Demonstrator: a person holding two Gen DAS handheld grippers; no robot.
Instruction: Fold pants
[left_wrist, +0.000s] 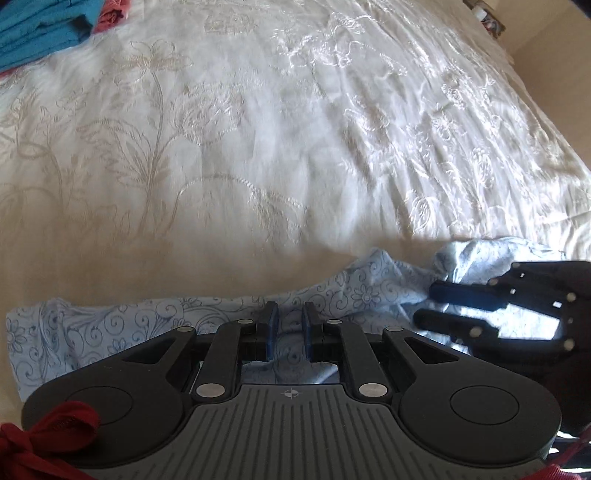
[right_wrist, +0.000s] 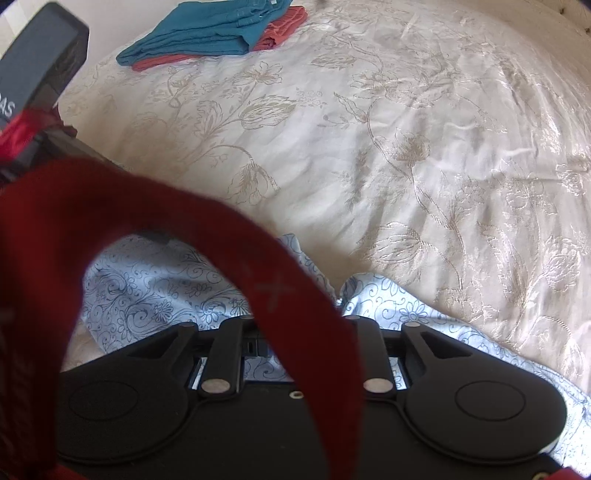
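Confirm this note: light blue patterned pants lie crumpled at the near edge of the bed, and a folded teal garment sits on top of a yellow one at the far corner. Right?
One detail is off. The folded teal garment rests on a coral-red garment, not a yellow one, as the right wrist view shows. The rest holds: the light blue patterned pants lie crumpled at the near edge of the bed.

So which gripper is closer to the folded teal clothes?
Left, probably. The teal clothes lie far up the bed on the left gripper side; the right gripper sits farther right.
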